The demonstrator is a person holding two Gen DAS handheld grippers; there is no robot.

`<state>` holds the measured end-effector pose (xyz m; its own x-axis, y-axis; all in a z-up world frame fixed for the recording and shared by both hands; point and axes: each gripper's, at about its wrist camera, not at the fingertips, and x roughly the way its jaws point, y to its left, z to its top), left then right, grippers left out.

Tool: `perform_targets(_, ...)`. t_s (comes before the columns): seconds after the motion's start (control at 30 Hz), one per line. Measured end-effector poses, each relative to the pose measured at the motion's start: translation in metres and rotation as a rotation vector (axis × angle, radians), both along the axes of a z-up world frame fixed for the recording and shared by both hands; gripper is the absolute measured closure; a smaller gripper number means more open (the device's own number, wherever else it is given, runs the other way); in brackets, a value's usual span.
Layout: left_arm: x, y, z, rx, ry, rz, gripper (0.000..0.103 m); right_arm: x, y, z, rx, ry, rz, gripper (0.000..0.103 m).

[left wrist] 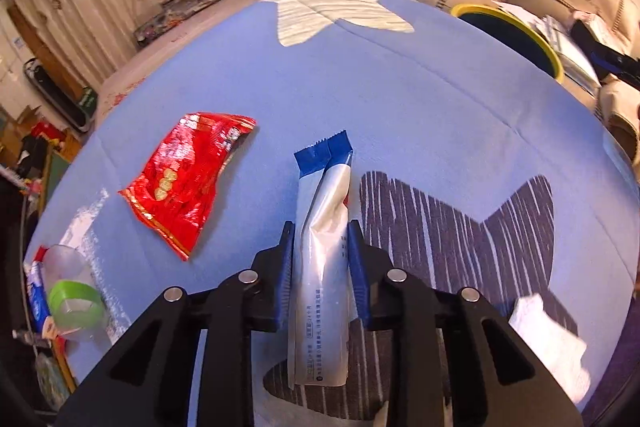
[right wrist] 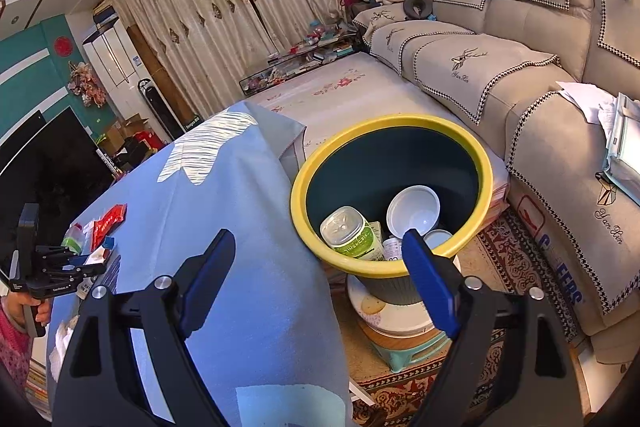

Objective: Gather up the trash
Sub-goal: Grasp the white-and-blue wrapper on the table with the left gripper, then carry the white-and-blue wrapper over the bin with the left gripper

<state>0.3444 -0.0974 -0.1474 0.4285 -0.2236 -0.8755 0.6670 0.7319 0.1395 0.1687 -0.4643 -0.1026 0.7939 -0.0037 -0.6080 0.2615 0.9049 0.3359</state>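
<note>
My left gripper [left wrist: 321, 231] is shut on a white and blue sachet [left wrist: 323, 227], held just above the blue tablecloth [left wrist: 400, 99]. A crumpled red wrapper [left wrist: 188, 179] lies on the cloth to its left. A white tissue [left wrist: 548, 343] lies at the lower right. My right gripper [right wrist: 318, 247] is open and empty, hovering at the table's edge beside the yellow-rimmed bin [right wrist: 394, 123]. The bin holds a clear bottle [right wrist: 352, 233] and a white bowl [right wrist: 412, 211]. The left gripper also shows in the right wrist view [right wrist: 86, 265], far left.
A clear cup with a green band [left wrist: 74, 297] and a toothpaste tube [left wrist: 36, 301] lie at the table's left edge. The bin [left wrist: 516, 35] stands on stacked stools [right wrist: 400, 331] off the table's far right. A beige sofa [right wrist: 520, 59] runs behind it.
</note>
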Motion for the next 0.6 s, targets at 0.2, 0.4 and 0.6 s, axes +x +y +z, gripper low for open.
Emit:
perform_targets(0.2, -0.017, -0.022, 0.030, -0.041, -0.077, 0.079, 0.077, -0.008, -0.007, 0.004, 0.004, -0.021, -0.012, 0.022)
perform_targets(0.4, -0.029, -0.064, 0.052, -0.069, -0.105, 0.092, 0.077, -0.022, -0.023, 0.005, 0.002, -0.043, -0.044, 0.021)
perform_targets(0.6, -0.033, -0.131, 0.060, -0.077, -0.108, 0.031, 0.077, -0.035, -0.046, 0.002, -0.002, -0.054, -0.099, 0.021)
